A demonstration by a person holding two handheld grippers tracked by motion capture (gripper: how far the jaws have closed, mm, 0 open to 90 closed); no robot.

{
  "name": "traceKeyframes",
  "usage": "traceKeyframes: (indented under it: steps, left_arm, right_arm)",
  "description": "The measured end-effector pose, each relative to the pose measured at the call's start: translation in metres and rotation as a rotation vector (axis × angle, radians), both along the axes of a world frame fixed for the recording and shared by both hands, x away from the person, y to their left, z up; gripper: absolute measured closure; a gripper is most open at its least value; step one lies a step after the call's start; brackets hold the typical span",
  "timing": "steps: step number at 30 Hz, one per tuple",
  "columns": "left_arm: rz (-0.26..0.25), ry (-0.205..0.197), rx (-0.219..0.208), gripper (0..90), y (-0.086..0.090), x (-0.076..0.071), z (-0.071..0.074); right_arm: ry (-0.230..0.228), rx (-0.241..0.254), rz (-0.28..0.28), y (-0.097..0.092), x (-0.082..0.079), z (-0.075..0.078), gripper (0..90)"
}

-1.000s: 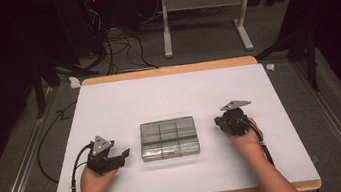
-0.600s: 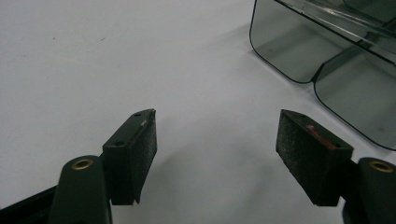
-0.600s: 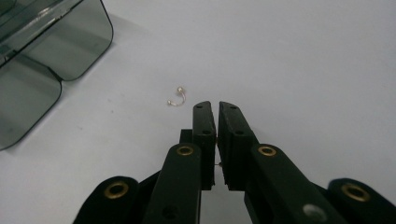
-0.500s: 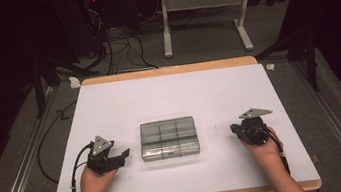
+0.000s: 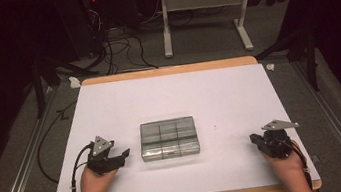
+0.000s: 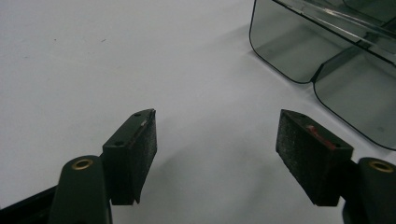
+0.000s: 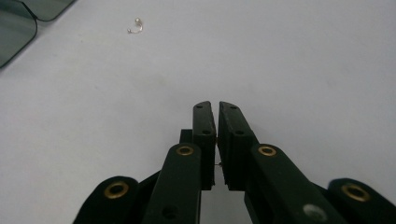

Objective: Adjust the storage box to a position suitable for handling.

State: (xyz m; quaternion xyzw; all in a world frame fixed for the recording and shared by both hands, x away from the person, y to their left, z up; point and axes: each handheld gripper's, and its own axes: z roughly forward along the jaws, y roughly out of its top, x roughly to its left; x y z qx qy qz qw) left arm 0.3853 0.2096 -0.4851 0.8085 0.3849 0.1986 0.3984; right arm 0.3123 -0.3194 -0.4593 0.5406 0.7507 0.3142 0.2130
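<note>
A: What do you have from the high view?

B: I see the clear compartment box (image 5: 169,138) lying flat near the middle of the white table (image 5: 173,95). My left gripper (image 5: 122,155) sits just beside the box's left end, not touching it. My right gripper (image 5: 255,139) is well apart from the box, near the table's right edge, with the hand (image 5: 289,162) behind it.

A: And the left gripper view?

B: The two black pads (image 6: 140,144) stand wide apart with nothing between them, resting low over the bare white surface. The box (image 6: 327,51) shows at the upper right, ahead of the jaws; I can see its rounded corners and a divider between two compartments.

A: The right gripper view?

B: There the jaws are nearly together, only a thin slit between the pads (image 7: 205,123), and I cannot make out anything gripped in it. A corner of the box (image 7: 18,23) shows at the upper left, far from the tips. A tiny curved metal piece (image 7: 135,26) lies on the table near that corner, apart from the gripper (image 7: 217,106).
</note>
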Motion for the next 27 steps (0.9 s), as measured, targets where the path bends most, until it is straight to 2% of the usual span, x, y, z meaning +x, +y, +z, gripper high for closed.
traceKeyframes:
  steps: [8,10,12,20,27]
  left_arm:
    - [0.002,0.0,-0.002,29.6,0.0,0.0,0.0]
    - [0.002,0.0,-0.002,29.6,0.0,0.0,0.0]
    - [0.002,0.0,-0.002,29.6,0.0,0.0,0.0]
    - [0.001,-0.002,0.001,29.6,0.0,0.0,0.0]
    - [-0.002,0.0,-0.006,29.6,0.0,0.0,0.0]
  right_arm:
    - [0.014,-0.002,-0.023,-0.011,-0.011,-0.008,86.2]
    - [0.013,0.003,-0.031,-0.012,-0.012,-0.009,80.2]
    - [0.001,0.007,-0.034,-0.012,-0.011,-0.006,78.6]
    - [-0.025,0.007,-0.011,-0.001,-0.001,0.005,77.1]
    - [-0.023,-0.005,0.026,0.021,0.018,0.006,76.5]
